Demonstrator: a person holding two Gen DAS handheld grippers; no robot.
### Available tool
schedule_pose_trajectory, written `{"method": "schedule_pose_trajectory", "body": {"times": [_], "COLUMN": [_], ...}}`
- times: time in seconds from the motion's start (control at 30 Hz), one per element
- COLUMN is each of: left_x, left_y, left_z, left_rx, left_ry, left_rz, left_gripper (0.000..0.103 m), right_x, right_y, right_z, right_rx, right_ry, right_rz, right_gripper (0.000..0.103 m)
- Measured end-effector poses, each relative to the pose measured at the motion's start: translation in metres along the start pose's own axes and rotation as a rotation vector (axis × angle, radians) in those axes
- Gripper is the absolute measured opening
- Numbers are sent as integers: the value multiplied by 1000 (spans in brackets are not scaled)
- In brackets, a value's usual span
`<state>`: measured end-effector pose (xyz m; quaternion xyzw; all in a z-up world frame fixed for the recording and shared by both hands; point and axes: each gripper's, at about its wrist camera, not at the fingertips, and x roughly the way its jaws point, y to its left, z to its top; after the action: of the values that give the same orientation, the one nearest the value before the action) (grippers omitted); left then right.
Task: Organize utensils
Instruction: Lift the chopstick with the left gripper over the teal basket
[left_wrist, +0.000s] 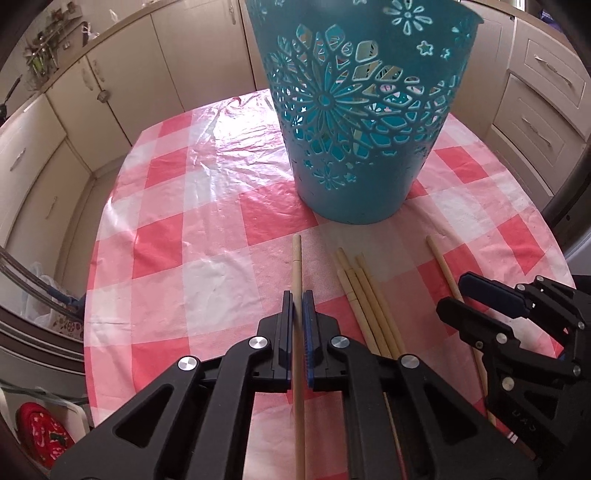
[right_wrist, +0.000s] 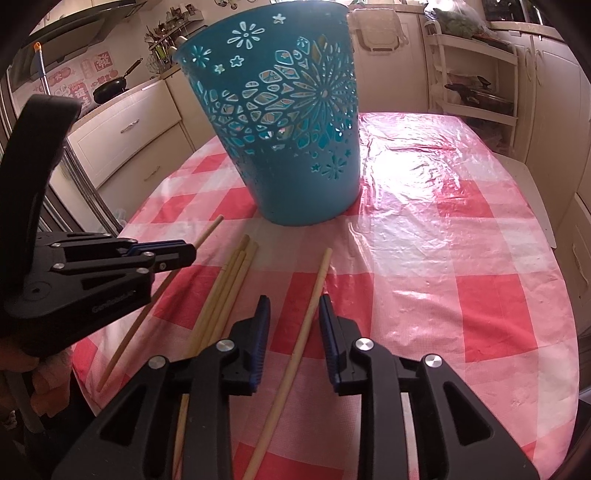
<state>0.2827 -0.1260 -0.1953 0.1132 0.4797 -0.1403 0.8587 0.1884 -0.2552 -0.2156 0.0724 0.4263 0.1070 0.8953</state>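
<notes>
Wooden chopsticks lie on a red-and-white checked plastic cloth (left_wrist: 207, 236) that covers the surface, all of them on the near side of a blue basket (left_wrist: 354, 122). The left gripper (left_wrist: 298, 325) has its jaws clamped on one chopstick (left_wrist: 296, 266), whose tip points toward the basket and stops short of its base; in the right wrist view that stick slants with its tip off the cloth. The right gripper (right_wrist: 293, 332) has its jaws narrowly apart with a single chopstick (right_wrist: 314, 299) lying between them, and neither pad presses on it. Between these two sticks rests a loose bundle of chopsticks (left_wrist: 360, 291), touching one another and fanned slightly, their ends also aimed at the basket. Nothing lies between the stick tips and the basket.

The basket stands upright near the middle of the surface, a tapered plastic tub pierced with flower and star cut-outs. Beyond it the cloth is wrinkled and shiny with glare.

Around the surface runs a kitchen of cream cabinets (left_wrist: 122, 85) and drawers. Behind the basket, in the right wrist view, a dark pan (right_wrist: 110, 88) sits on a counter before wall stickers, and a white shelf rack (right_wrist: 476, 74) stands off to the basket's right. Low by the surface's near edge, a red patterned item (left_wrist: 40, 435) shows in the left wrist view.
</notes>
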Motion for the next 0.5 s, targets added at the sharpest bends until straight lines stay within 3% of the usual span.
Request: {"method": "schedule_pose_trajectory", "body": {"times": [0.3,0.4,0.5], "left_x": [-46,-64,-88], "left_y": [0,2,10], "left_z": [-16,-19,-18], "left_rx": [21,13,-16], "left_ry": [-55,-82,-129], "left_rz": [-5,-47,-137], "left_gripper": [5,5,5], "right_x": [-2,-3,-3], "right_y": [-3,-4,-4], "right_z": [-2,-2,-3], "right_rx": [14,15,9], "right_ry": [-4,-5,-9], "right_rz": [9,8,5], "right_gripper": [28,28,28]}}
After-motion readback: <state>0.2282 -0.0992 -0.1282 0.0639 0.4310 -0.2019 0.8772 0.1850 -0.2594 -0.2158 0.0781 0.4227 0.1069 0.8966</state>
